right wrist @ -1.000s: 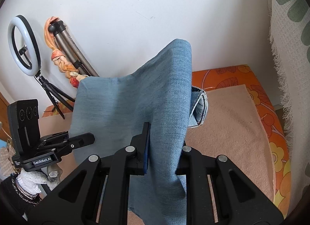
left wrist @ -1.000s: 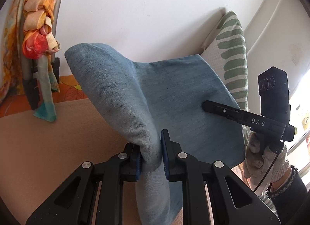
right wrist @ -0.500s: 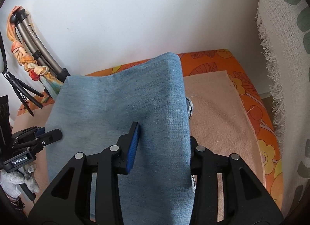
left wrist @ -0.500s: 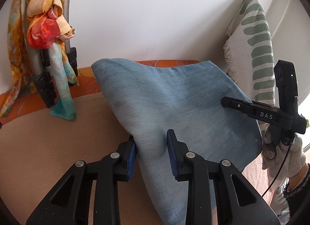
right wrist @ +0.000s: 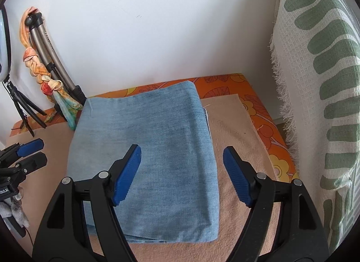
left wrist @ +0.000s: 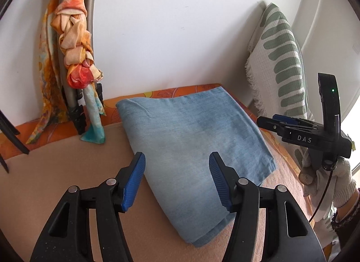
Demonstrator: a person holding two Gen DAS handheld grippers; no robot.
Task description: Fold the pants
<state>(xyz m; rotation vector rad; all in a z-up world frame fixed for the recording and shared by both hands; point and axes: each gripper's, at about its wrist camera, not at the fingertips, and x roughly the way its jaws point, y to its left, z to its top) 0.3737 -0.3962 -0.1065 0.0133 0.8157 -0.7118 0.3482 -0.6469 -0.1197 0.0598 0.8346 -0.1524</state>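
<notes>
Dropped since earlier frame: pants [left wrist: 191, 140] now folded flat on beige blanket [left wrist: 67, 167]. Left tool [left wrist: 177, 160] and right tool [right wrist: 181, 152] jaws just opened, gripping nothing.

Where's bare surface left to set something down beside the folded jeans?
Right of the folded jeans, a bare strip of tan mat runs to the orange floral edge. Left of them the mat is bare up to the tripod and scarf: crowded there.

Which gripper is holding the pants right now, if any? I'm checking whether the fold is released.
Left gripper: open, jaws just opened, clear of the folded pants.
Right gripper: open, jaws just opened, holding nothing.
</notes>
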